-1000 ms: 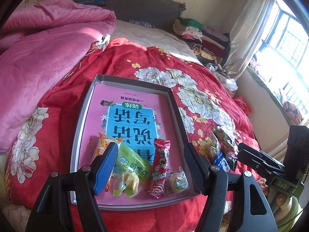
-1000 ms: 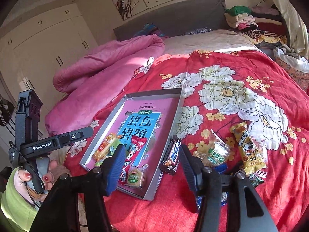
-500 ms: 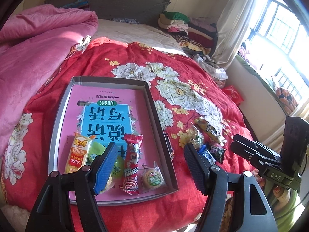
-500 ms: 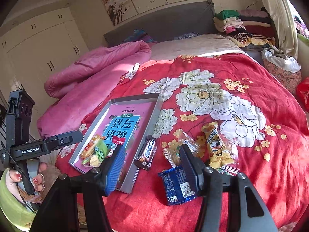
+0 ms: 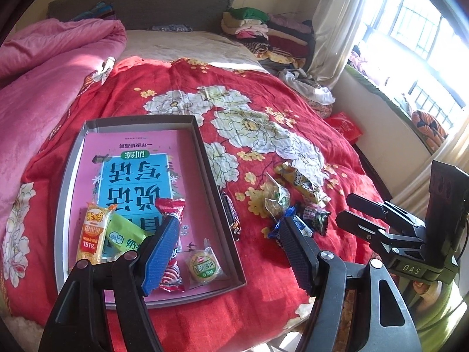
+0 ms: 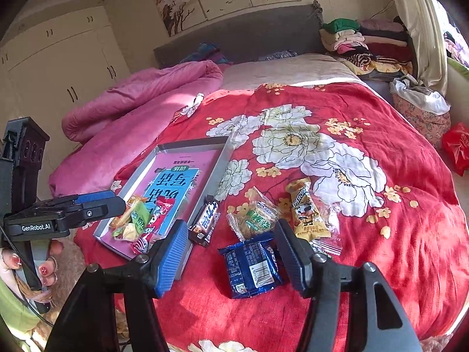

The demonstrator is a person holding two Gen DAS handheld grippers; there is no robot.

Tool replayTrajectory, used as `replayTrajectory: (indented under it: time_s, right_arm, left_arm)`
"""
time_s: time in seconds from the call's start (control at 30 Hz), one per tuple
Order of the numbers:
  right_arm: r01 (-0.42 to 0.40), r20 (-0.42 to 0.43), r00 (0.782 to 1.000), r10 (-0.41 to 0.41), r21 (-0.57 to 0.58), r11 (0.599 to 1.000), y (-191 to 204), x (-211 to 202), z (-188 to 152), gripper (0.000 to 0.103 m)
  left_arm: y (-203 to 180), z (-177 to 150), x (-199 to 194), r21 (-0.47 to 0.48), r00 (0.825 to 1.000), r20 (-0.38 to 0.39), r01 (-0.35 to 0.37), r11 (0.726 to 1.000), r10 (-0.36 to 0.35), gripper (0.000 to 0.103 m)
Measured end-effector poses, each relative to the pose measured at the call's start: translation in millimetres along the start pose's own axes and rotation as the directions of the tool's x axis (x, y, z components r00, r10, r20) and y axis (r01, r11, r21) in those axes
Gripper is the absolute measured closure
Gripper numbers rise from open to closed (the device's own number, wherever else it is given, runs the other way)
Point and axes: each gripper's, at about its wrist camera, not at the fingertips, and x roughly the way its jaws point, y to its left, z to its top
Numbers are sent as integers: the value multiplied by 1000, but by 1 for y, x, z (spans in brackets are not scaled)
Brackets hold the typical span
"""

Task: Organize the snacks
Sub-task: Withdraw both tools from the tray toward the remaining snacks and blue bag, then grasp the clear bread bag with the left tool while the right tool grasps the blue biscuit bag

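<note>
While the right gripper [image 6: 231, 252] sits above the loose snacks, its jaws are opening with nothing pinched; the dark chocolate bar in a black-and-white wrapper [image 6: 205, 220] that stood between its fingers 1 second ago now lies on the red floral bedspread [image 6: 366, 234], touching or just beside the outer wall of the grey shallow cardboard tray [image 6: 222, 152]. So that bar is dropped short, not in the tray. Directly between the right fingers now, below them, is the blue foil biscuit packet [image 6: 250, 264], flat on the bedspread; likely next pick.

Left gripper [image 5: 231, 252] is spread and empty, and has slid off the tray toward the loose pile compared with 1 second ago; its right finger now overlaps the blue packet in the left view.

Tray holds 4 snacks at the near end on the pink-and-blue book cover: orange-yellow long rice cracker pack [image 5: 92, 231], green soft pouch [image 5: 124, 236], red-and-white candy wrapper [image 5: 171, 214], small round green-label cake in clear wrap [image 5: 203, 265].

Outside on the bedspread: clear bag with green label [image 6: 258, 217], yellow cartoon-print pack [image 6: 307, 214], blue packet, chocolate bar, plus 1 small dark packet [image 5: 315, 217] seen from the left.

Judgement: roughly half done; the bar by the wall needs a re-grasp or nudge in.
</note>
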Motion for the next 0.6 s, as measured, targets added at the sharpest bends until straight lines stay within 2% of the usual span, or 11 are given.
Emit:
replayTrajectory:
  time_s: [0.23,0.6]
  right_arm:
    - [15,-25,1000,-16,-33,999,0,2,-8,39]
    - [17,-31,999,-17,-18,1000,-8,-1,-14,39]
  left_arm:
    - [-12,-3,7,29,1000,-24,5,1000,-5,30]
    - [-24,-6,21,54,998,-60,16,998,-13,30]
